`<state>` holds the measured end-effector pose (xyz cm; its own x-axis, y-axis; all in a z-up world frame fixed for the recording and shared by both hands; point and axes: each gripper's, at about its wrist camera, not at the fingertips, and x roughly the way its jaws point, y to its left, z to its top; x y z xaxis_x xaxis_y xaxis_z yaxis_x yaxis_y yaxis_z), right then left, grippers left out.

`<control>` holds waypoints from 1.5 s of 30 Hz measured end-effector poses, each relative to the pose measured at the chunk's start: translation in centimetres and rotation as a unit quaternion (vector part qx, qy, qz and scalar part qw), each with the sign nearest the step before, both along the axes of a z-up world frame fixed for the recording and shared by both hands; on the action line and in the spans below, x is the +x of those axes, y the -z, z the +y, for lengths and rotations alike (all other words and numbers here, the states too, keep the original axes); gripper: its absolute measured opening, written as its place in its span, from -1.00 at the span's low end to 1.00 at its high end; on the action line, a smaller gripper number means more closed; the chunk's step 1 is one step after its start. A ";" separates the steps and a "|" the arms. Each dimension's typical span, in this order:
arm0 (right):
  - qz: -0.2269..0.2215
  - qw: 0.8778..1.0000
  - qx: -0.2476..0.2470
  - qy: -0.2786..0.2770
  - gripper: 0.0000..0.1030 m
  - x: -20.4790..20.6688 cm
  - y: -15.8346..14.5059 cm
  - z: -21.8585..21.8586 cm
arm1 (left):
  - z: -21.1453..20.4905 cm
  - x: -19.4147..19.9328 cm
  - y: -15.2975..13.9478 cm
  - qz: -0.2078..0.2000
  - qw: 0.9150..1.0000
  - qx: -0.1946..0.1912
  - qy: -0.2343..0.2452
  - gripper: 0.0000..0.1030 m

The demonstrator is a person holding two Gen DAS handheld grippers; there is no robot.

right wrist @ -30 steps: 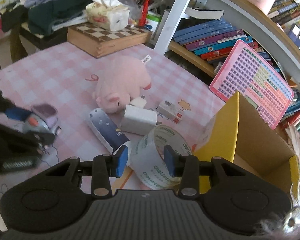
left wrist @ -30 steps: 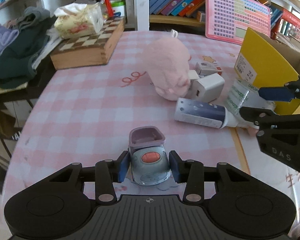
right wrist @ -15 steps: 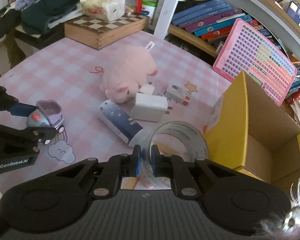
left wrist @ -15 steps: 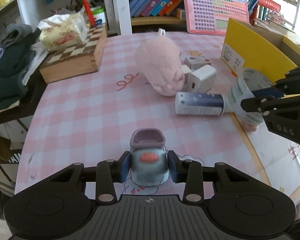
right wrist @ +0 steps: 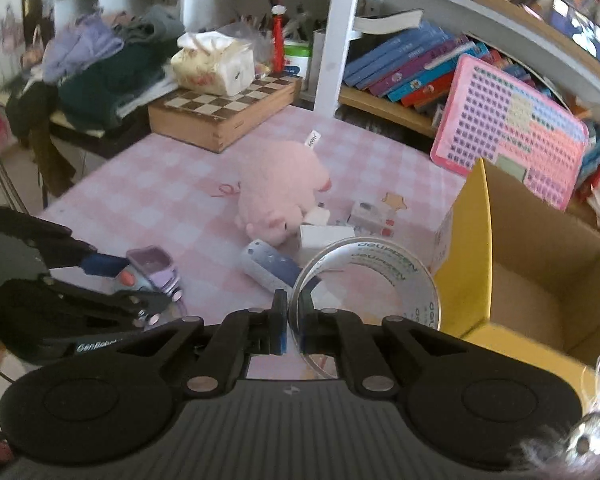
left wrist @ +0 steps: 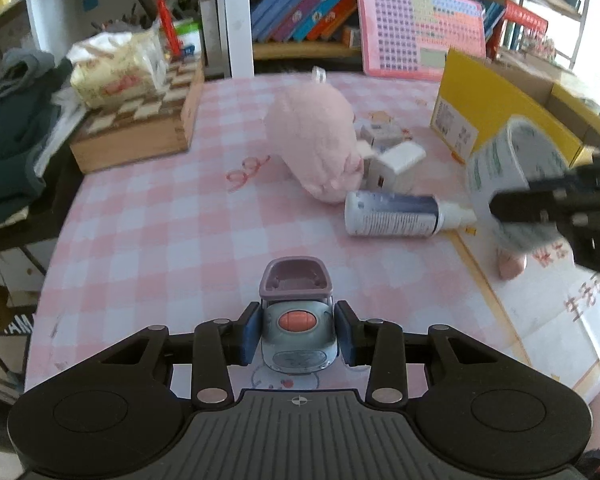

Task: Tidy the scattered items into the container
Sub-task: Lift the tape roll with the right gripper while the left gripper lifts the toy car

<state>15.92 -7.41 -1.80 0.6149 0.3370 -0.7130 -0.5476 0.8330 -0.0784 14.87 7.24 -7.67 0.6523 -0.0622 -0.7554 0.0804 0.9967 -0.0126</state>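
Observation:
My left gripper (left wrist: 296,332) is shut on a small grey toy car (left wrist: 296,320) with a purple back, held above the pink checked table (left wrist: 160,220). It also shows in the right wrist view (right wrist: 148,276). My right gripper (right wrist: 294,326) is shut on the rim of a clear tape roll (right wrist: 368,276), lifted off the table beside the open yellow cardboard box (right wrist: 540,280). The roll also shows in the left wrist view (left wrist: 500,164). On the table lie a pink plush pig (left wrist: 316,144), a white charger block (left wrist: 396,160), a blue-and-white tube (left wrist: 396,216) and a small white box (left wrist: 380,134).
A wooden chessboard box (left wrist: 140,128) with a tissue pack (left wrist: 116,68) sits at the back left. Clothes (left wrist: 8,120) pile at the left edge. Bookshelves and a pink chart (left wrist: 420,32) stand behind. A small pink object (left wrist: 512,268) lies at the right.
My right gripper closed on the tape roll's rim and lifted it off the table toward the box. My left gripper kept hold of the toy car and rose slightly.

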 end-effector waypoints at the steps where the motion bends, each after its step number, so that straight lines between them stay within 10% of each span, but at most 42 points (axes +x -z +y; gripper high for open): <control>1: 0.001 1.000 0.005 0.002 -0.90 -0.2 -0.1 -0.1 | 0.0 -0.1 -0.2 -0.003 1.000 0.000 0.002 -0.28; 45: 0.052 0.990 0.067 0.116 -0.89 -8.0 0.1 -2.0 | -1.5 -6.3 -3.8 -0.034 0.989 -0.021 0.140 -0.28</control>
